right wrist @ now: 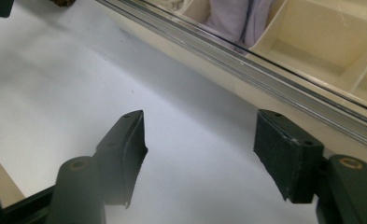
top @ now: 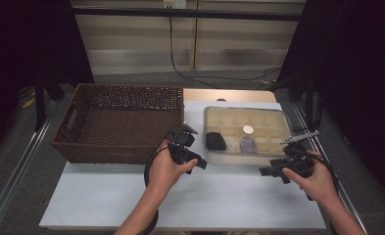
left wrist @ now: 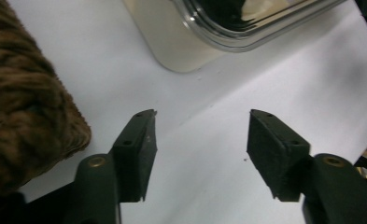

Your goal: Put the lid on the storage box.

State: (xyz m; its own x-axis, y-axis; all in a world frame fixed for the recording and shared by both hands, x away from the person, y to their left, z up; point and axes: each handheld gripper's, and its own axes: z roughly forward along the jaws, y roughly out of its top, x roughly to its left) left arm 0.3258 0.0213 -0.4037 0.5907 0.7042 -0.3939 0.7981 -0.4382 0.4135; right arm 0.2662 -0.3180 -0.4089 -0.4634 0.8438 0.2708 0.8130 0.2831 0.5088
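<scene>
High view: the clear divided box [top: 278,128] lies on the white tabletop [top: 229,196], just right of the wicker basket [top: 119,122], and both tongs are in front of this box. The left tongs [top: 200,161] are near its front left corner, the right tongs [top: 267,171] near its front right corner. Both stand wide with nothing between them; the right gripper view shows a lilac cloth [right wrist: 239,18] in one compartment.

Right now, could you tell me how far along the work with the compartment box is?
Looks done: the compartment box sits beside the wicker basket and holds a black item, a lilac item and a white disc. In hand: nothing; the left gripper and right gripper stand open over the white table. What remains can't be judged.
</scene>
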